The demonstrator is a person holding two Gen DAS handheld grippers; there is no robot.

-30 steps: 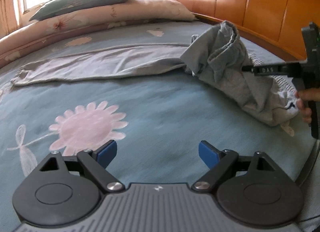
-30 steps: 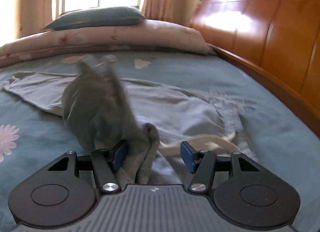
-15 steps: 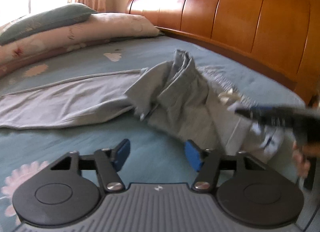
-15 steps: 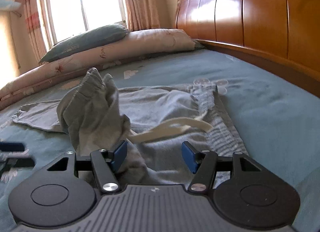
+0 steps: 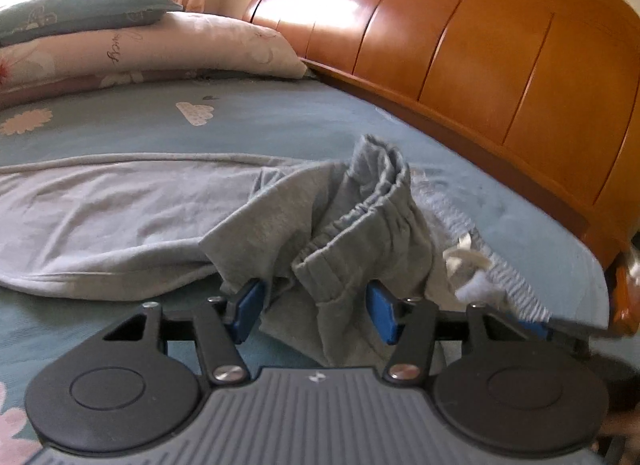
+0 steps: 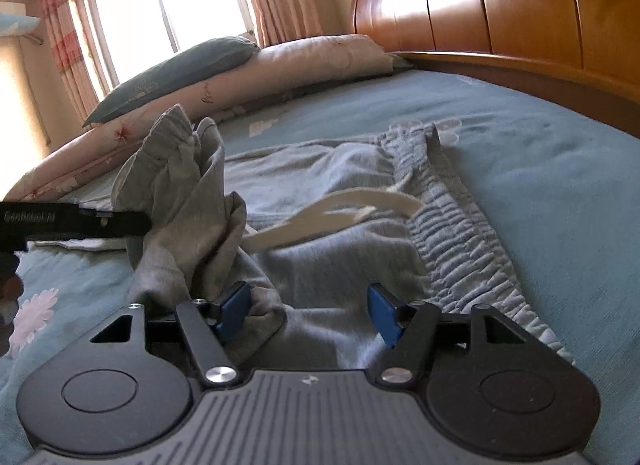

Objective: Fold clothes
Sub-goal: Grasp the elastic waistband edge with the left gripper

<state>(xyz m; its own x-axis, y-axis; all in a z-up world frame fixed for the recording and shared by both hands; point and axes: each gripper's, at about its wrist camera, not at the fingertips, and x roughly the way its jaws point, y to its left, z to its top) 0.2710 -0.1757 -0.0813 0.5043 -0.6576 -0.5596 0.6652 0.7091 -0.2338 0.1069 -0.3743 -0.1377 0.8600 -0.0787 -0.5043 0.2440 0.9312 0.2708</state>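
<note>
Grey sweatpants (image 5: 120, 217) lie on the blue flowered bed sheet (image 5: 280, 121). One leg is bunched up into a standing heap (image 5: 360, 225), cuff on top. My left gripper (image 5: 316, 311) is open, and the foot of that heap sits between its blue fingers. In the right wrist view the heap (image 6: 180, 185) stands at the left, with the left gripper's black bar (image 6: 80, 221) against it. My right gripper (image 6: 309, 313) is open over the pants' seat (image 6: 340, 265), near the ribbed waistband (image 6: 460, 233) and white drawstring (image 6: 340, 213). Cloth touches its left finger (image 6: 234, 311).
A wooden headboard (image 5: 500, 65) runs along the right side of the bed. Pillows (image 5: 140, 45) are stacked at the far end under a curtained window (image 6: 160, 5). A hand (image 6: 8, 289) shows at the left edge of the right wrist view.
My left gripper has swung right and closed in on the bunched leg, which now sits between its fingers. The right gripper's view has tilted up; the drawstring is still swinging.
</note>
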